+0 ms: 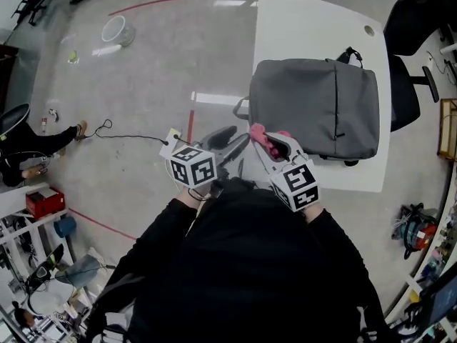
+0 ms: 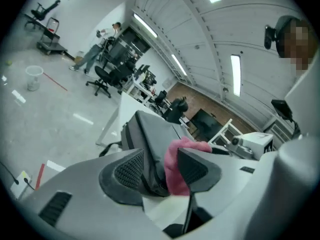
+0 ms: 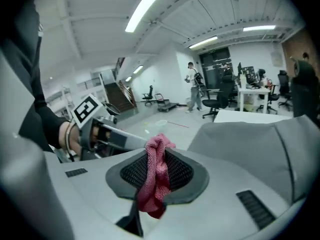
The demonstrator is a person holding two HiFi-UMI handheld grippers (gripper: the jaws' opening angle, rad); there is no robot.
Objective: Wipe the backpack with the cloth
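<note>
A grey backpack [image 1: 314, 109] lies flat on a white table [image 1: 300, 27], its handle toward the far edge. My right gripper [image 1: 275, 143] hovers just off the table's near-left corner, shut on a bunched pink cloth [image 1: 263, 138]. In the right gripper view the cloth [image 3: 156, 176] is pinched between the ribbed pads, with the backpack [image 3: 250, 139] ahead on the right. My left gripper [image 1: 230, 141] is beside it on the left, open and holding nothing. The left gripper view shows the backpack [image 2: 150, 131] and the pink cloth [image 2: 177, 161] beyond its spread jaws.
A clear plastic bucket [image 1: 118, 29] stands on the grey floor at the far left. A black cable [image 1: 136, 136] and red tape lines [image 1: 191, 123] cross the floor. An office chair [image 1: 410, 77] sits at the table's right. A red box [image 1: 44, 202] and shelving stand at the left.
</note>
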